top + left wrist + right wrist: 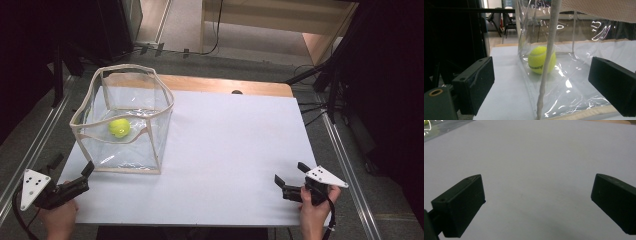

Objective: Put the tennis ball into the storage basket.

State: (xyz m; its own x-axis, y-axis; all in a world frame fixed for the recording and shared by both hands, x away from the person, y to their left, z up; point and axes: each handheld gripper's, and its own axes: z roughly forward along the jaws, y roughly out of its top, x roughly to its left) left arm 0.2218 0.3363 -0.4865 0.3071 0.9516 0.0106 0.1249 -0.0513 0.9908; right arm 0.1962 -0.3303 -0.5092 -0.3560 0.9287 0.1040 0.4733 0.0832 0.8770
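Observation:
A yellow tennis ball (120, 127) lies inside a clear plastic bag with beige trim (150, 145) that stands open-topped on the left half of the white table (235, 145). My left gripper (71, 164) rests at the table's front left corner, open, just short of the bag's near corner. In the left gripper view the ball (537, 60) shows through the bag's clear wall (574, 82) behind a beige corner seam, between my wide-apart jaws. My right gripper (291, 173) sits open near the front right edge, with nothing between its jaws (536, 202).
A wooden strip (225, 85) runs along the table's far edge. Metal rails (345, 165) flank both sides of the table. Black stands and cables (325, 70) sit on the floor beyond. The white surface right of the bag is bare.

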